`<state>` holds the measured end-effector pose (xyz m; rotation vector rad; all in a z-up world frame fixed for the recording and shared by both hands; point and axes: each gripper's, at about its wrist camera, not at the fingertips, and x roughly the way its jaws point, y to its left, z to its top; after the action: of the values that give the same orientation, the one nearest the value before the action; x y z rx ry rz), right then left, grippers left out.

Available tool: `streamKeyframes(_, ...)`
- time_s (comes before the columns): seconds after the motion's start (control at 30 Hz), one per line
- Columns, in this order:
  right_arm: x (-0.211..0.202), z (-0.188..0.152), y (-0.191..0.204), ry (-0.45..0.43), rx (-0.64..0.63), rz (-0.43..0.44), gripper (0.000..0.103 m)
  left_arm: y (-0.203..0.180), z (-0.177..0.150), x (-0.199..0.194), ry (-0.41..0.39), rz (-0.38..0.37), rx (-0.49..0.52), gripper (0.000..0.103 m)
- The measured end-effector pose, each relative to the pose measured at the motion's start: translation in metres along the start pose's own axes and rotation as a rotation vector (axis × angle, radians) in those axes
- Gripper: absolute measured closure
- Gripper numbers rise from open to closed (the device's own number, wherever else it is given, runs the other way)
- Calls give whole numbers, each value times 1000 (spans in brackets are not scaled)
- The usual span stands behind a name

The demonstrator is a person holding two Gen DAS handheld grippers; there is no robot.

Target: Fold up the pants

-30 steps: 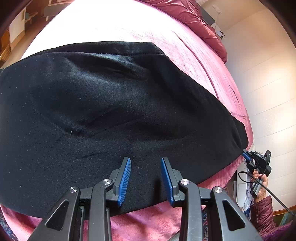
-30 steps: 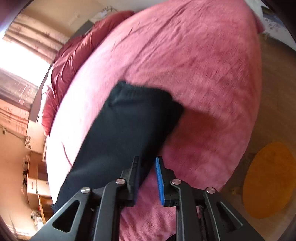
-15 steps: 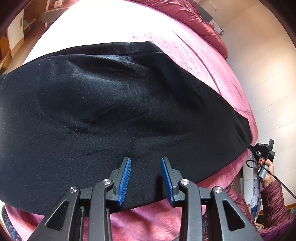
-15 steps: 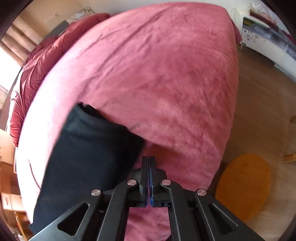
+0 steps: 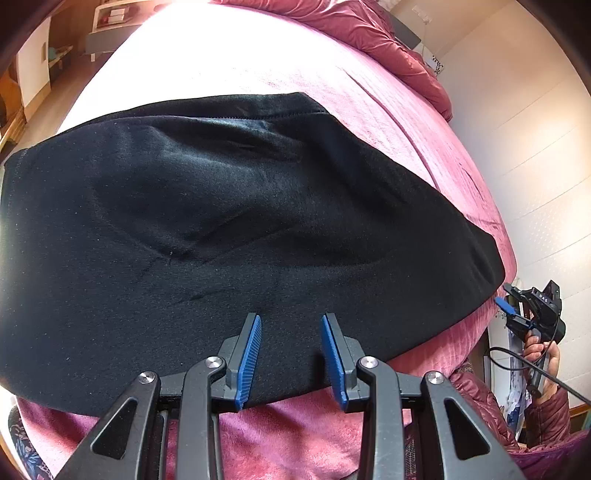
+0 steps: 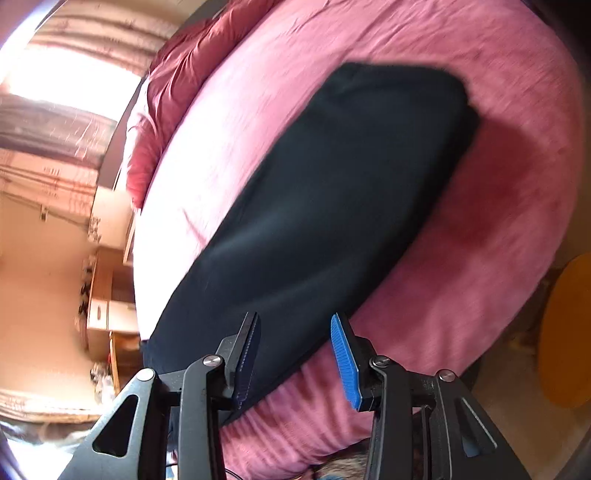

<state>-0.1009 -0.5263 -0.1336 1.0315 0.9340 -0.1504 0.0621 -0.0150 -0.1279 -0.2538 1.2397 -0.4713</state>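
**Black pants flat on the pink bed, both grippers released**

Nearest to us in the left wrist view, our left hand-held gripper (image 5: 291, 358) is spread wide with nothing between its blue pads, poised above the near edge of the pants (image 5: 236, 229). The pants lie as a long black band across the pink bedspread (image 5: 388, 110), their near hem close to the bed's front edge. Past the right end of the pants, just off the bed's corner, we see our right hand-held gripper (image 5: 508, 308) held in a hand (image 5: 541, 354), clear of the fabric. Beyond the pants, at the far end of the bed, a dark red duvet (image 5: 373, 33) is bunched up.

In the right wrist view, blurred, the right hand-held gripper (image 6: 295, 354) is likewise parted and gripping nothing, with the pants (image 6: 332, 206) stretching away from it along the bedspread (image 6: 498, 258). Beside the bed lies an orange mat (image 6: 565, 332) on the floor.
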Motion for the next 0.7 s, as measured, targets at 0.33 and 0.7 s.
streamKeyframes(0.33, 45, -30, 42, 57, -87, -90, 96, 20, -9, -14, -32, -11, -28, 69)
streamKeyframes(0.7, 41, -31, 43, 100, -213, -203, 67, 51, -13, -42, -88, 7, -107, 69)
